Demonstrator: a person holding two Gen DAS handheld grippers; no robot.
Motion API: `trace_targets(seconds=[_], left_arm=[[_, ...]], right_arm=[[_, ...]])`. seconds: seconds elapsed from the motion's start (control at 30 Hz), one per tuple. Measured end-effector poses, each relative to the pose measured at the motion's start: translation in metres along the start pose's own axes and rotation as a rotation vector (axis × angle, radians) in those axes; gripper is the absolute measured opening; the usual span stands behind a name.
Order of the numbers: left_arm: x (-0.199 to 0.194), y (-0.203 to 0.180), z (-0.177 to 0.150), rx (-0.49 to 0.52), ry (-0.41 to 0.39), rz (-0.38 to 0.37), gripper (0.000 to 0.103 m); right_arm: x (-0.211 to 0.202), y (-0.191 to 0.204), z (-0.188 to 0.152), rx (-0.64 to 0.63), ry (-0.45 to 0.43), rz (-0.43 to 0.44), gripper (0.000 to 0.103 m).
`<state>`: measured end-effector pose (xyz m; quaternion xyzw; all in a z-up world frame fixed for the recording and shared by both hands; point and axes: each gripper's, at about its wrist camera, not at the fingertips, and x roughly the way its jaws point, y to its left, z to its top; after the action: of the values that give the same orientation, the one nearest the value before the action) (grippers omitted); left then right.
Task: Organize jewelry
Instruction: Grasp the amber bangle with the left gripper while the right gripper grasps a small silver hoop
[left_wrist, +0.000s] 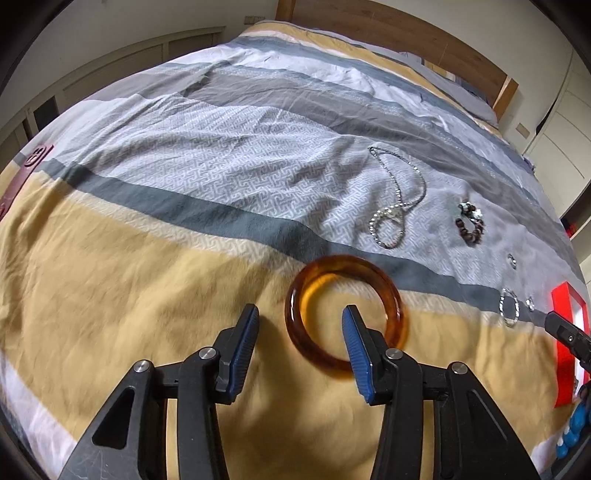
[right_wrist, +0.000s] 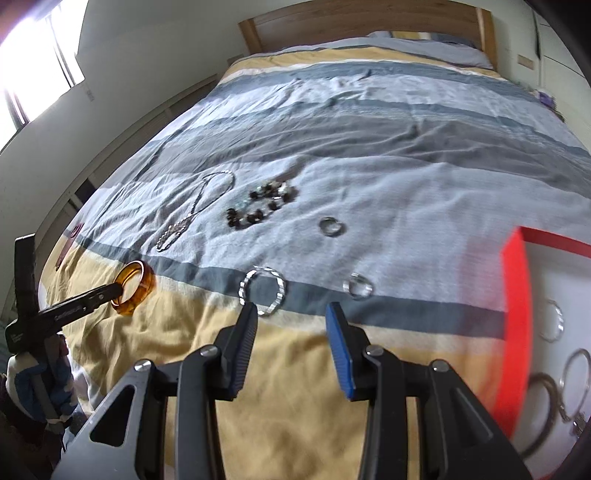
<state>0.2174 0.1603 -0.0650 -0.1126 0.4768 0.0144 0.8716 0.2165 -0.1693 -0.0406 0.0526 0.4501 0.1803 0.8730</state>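
Striped bedspread (left_wrist: 155, 295) in yellow, grey and white covers a bed w/ a wooden headboard (left_wrist: 406, 33) at the far end.

Nearest, the left hand-held gripper (left_wrist: 301, 314) has its jaws apart: one finger sits inside an amber bangle (left_wrist: 391, 295), the other outside it. Pads don't visibly press on the bangle wall, so no grip shown; the bangle's edges are blurred. In the right wrist view that bangle stands tilted on the yellow stripe w/ the finger poked through it.

Right hand-held gripper (right_wrist: 291, 310) hangs w/ jaws apart and nothing between them, just short of a silver link bracelet (right_wrist: 263, 291) lying across the grey stripe. Near it to the right, a small silver ring (right_wrist: 357, 287).

At far right is a red-rimmed tray (right_wrist: 517, 295) w/ several silver hoops inside; rim is blurred.

Farther up the bed: another ring (right_wrist: 331, 226), a dark beaded bracelet (right_wrist: 258, 206), and a silver chain necklace (right_wrist: 192, 214) to its left, all apart from each other.
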Motion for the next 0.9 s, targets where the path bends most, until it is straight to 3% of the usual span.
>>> trace_targets(seconds=[0.13, 0.37, 0.47, 0.73, 0.9], left_arm=[[0.007, 0.001, 0.002, 0.007, 0.001, -0.003, 0.045], [0.017, 0.002, -0.003, 0.022, -0.006, 0.006, 0.045], [0.019, 0.002, -0.004, 0.023, -0.011, 0.004, 0.044], [0.020, 0.004, -0.004, 0.029, -0.015, -0.006, 0.028], [0.020, -0.002, -0.005, 0.054, -0.013, -0.005, 0.016]], right_arm=[[0.006, 0.000, 0.005, 0.006, -0.022, -0.015, 0.036], [0.010, -0.024, 0.007, 0.033, -0.039, -0.123, 0.036], [0.018, -0.035, 0.006, 0.045, -0.018, -0.149, 0.029], [0.039, -0.038, 0.006, 0.030, 0.010, -0.157, 0.018], [0.045, -0.036, 0.004, 0.017, 0.020, -0.151, 0.018]])
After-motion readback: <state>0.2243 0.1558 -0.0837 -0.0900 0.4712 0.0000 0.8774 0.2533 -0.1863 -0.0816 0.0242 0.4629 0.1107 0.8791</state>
